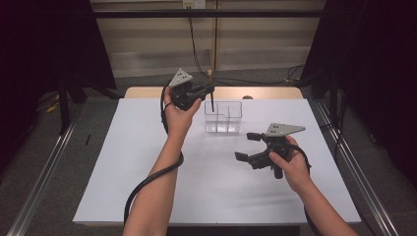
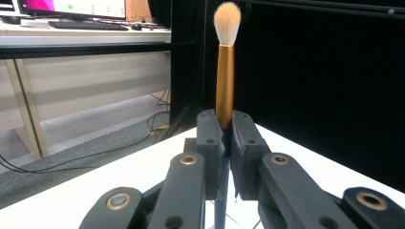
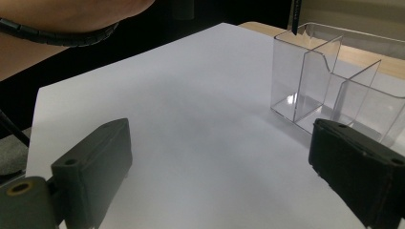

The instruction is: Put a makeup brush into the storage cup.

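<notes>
Left gripper [image 1: 209, 90] clamping a makeup brush [image 2: 224, 71] upright, bristles up, handle tip hanging just over the clear divided organizer [image 1: 223, 118] on the white table [image 1: 147, 172], right gripper [image 1: 248, 146] hovering nearby, jaws gaping wide, holding nothing

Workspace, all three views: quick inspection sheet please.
Surface: white table top, wood strip along its far edge.
Job's things: makeup brush, gold ferrule, bristles up, upright; its dark handle points down over the clear divided organizer, which is empty.
Clutter: nothing seen.
Grippers: left gripper shut on the brush above the organizer's left part; right gripper open, holding nothing, low over the table right of the organizer.
Cables: black cable trails along the left forearm; more on the floor behind.
Surroundings: dark curtains, metal frame rails.
</notes>
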### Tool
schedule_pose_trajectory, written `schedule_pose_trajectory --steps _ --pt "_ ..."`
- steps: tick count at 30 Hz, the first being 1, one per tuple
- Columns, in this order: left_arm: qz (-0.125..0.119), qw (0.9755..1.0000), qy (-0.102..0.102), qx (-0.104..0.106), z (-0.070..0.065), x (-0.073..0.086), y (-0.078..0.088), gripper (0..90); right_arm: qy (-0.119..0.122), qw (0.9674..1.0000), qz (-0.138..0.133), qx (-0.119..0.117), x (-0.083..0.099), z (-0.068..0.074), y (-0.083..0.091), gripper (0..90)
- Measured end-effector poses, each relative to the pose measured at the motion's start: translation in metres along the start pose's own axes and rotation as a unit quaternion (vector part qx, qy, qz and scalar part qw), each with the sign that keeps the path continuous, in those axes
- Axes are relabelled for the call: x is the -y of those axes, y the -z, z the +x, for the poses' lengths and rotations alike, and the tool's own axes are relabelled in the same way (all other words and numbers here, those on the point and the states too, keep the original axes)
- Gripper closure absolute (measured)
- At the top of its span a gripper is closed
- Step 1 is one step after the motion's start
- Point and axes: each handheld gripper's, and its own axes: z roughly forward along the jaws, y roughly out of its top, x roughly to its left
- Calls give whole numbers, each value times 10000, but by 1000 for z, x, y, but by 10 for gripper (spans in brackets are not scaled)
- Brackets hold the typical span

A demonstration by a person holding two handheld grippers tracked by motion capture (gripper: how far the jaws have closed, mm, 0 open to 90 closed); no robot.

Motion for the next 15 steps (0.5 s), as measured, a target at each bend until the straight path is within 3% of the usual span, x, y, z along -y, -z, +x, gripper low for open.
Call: schedule_pose_trajectory --steps 15 --pt "72 9999 -35 -117 3 5 -6 836 -16 10000 -26 34 4 -1 7 71"
